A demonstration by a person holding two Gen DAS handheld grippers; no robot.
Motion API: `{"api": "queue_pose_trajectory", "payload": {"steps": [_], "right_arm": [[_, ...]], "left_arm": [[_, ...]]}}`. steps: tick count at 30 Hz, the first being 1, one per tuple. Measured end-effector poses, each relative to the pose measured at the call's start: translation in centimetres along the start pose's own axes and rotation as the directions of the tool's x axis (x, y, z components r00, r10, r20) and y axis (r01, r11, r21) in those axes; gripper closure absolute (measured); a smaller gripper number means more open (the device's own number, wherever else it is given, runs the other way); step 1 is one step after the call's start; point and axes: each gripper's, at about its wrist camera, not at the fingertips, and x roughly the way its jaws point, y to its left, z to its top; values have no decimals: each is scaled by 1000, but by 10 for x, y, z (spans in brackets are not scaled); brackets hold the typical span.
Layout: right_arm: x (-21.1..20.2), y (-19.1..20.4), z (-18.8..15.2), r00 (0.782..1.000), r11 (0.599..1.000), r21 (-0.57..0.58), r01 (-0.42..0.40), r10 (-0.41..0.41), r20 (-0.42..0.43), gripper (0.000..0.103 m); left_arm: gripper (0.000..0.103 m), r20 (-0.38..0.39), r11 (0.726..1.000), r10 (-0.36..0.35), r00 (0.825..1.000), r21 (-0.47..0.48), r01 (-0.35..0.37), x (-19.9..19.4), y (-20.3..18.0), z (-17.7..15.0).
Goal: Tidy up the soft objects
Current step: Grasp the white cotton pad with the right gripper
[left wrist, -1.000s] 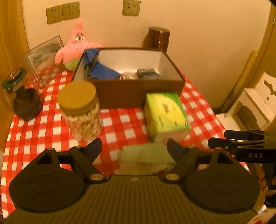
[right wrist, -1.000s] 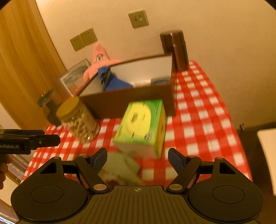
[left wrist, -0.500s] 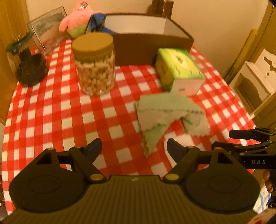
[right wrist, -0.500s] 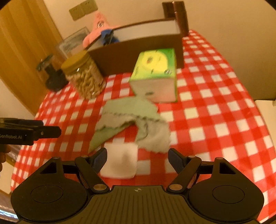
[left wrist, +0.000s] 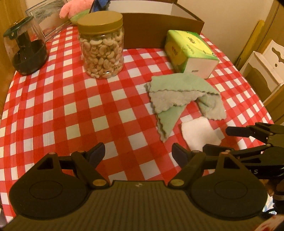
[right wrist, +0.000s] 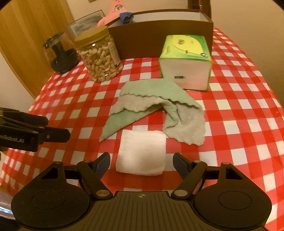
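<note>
A crumpled green cloth (left wrist: 182, 94) (right wrist: 156, 104) lies on the red checked tablecloth (left wrist: 71, 110). A folded white cloth (left wrist: 198, 133) (right wrist: 142, 152) lies just in front of it. My right gripper (right wrist: 142, 162) is open and hovers close above the white cloth, which sits between the fingers' line without touching them. My left gripper (left wrist: 138, 153) is open over bare tablecloth, left of both cloths. A brown cardboard box (left wrist: 159, 30) (right wrist: 159, 37) stands at the back with blue fabric (right wrist: 126, 16) in it. A pink plush toy (left wrist: 74, 10) (right wrist: 113, 10) sits behind it.
A jar of cashews (left wrist: 102, 46) (right wrist: 98, 55), a green tissue box (left wrist: 191, 53) (right wrist: 186, 62) and a dark glass jar (left wrist: 24, 51) (right wrist: 60, 53) stand on the table. A picture frame (left wrist: 48, 16) leans at the back left. White furniture (left wrist: 262, 71) stands right of the table.
Both grippers have come down and tilted toward the table. The cloths now fill the views, and the white cloth lies right before the right gripper. Both stayed open.
</note>
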Motion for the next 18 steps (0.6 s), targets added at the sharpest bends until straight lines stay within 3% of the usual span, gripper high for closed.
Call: {"api": "queue_pose_trajectory", "payload": {"steps": [11, 18], "right_arm": [[29, 8, -1, 999, 998, -47, 40, -41, -6, 26], [35, 17, -3, 997, 985, -152, 79, -79, 6, 26]], "left_arm": [[23, -16, 1000, -1, 1000, 0, 1, 13, 9, 0], [23, -25, 1000, -4, 1000, 0, 4, 18, 12, 2]]}}
